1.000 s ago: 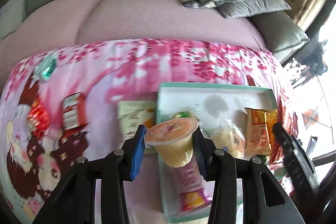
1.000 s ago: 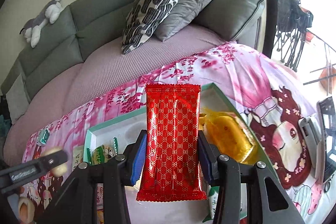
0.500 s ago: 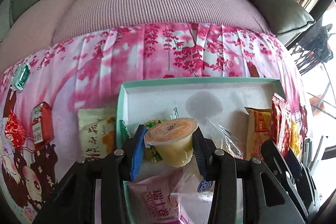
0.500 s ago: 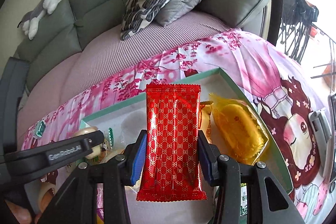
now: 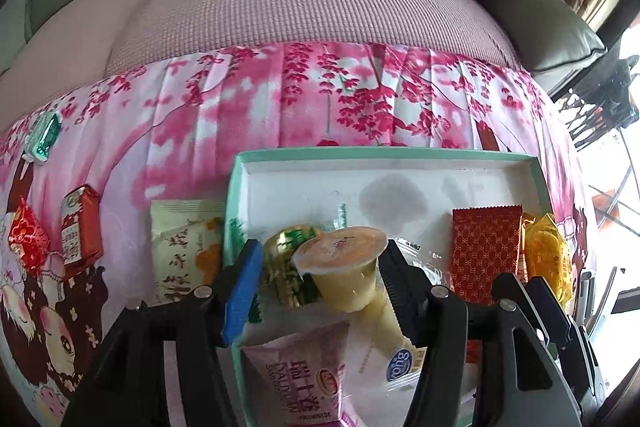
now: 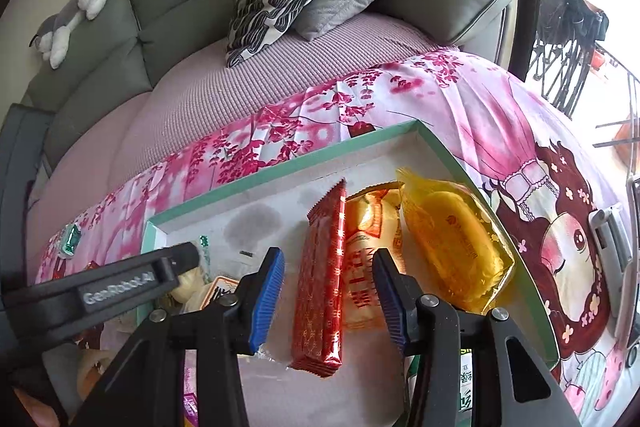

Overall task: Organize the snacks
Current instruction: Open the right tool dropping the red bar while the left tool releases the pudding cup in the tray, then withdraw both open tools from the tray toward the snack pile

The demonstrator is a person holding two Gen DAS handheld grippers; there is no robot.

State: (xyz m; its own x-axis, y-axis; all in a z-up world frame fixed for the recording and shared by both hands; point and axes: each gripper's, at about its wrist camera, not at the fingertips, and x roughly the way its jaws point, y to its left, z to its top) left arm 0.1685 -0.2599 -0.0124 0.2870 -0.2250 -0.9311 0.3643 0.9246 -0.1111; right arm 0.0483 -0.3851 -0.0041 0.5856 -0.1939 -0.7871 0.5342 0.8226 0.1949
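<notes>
Both tongs hang over the green-rimmed tray (image 5: 536,179), each with its snack between parted jaws. On the left tongs (image 5: 320,275) the jaws have just been opening: the jelly cup (image 5: 340,267) stands tilted between them, clear of the blue pad on one side and at most brushing the other, apparently let go so it can settle among the packets already in the tray, next to a green-and-gold sweet (image 5: 288,267). The right tongs (image 6: 328,299) stand slightly open around the red packet (image 6: 324,279), no pad visibly pressing it; the packet rests on edge against an orange wrapper (image 6: 368,267), beside a yellow cake pack (image 6: 452,247), probably stood that way to save room. Outward on the flowered counter cloth (image 5: 320,99), a pale biscuit pack (image 5: 184,247) lies just outside the tray, with a red carton (image 5: 80,227), a red sweet (image 5: 28,239) and a green candy (image 5: 42,139) still waiting farther off.
</notes>
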